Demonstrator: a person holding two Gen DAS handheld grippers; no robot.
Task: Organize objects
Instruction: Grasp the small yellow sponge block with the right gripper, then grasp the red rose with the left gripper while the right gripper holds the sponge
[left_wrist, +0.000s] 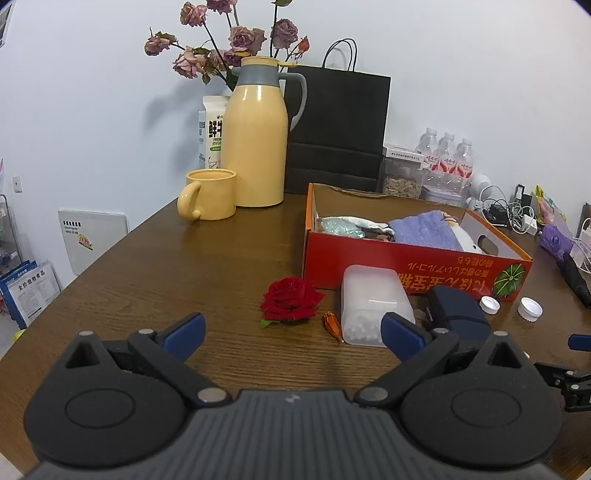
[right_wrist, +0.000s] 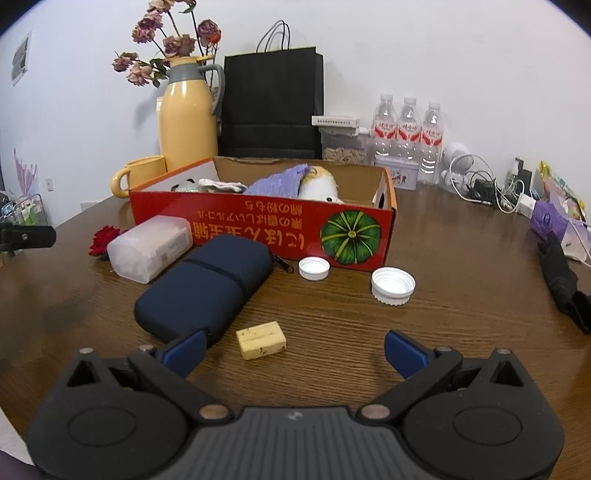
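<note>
Left gripper (left_wrist: 293, 334): fingers spread wide, nothing between them, low over the brown table (left_wrist: 147, 266). Just ahead at 12 o'clock, a red rose head (left_wrist: 290, 298); beside it at 1 o'clock a small orange bud (left_wrist: 331, 322), then a frosted plastic case (left_wrist: 373, 304) lying flat – its near end sits right behind the right fingertip.

Right gripper (right_wrist: 295, 349): released too, empty. A pale yellow block (right_wrist: 261, 340) lies between the tips, slightly toward 11 o'clock. Navy zip pouch (right_wrist: 207, 286) runs from the left fingertip toward 12 o'clock, touching the frosted case. Two white bottle caps at 12–1 o'clock: small one (right_wrist: 314, 268), larger one (right_wrist: 393, 285).

Behind all these, the red cardboard box (right_wrist: 258, 229), open-topped, holding a purple cloth (right_wrist: 277, 181) and a plush toy (right_wrist: 321, 184). Farther back: yellow mug (left_wrist: 208, 194), yellow thermos jug (left_wrist: 256, 136), black paper bag (left_wrist: 338, 129), water bottles (right_wrist: 406, 129) along the wall.
</note>
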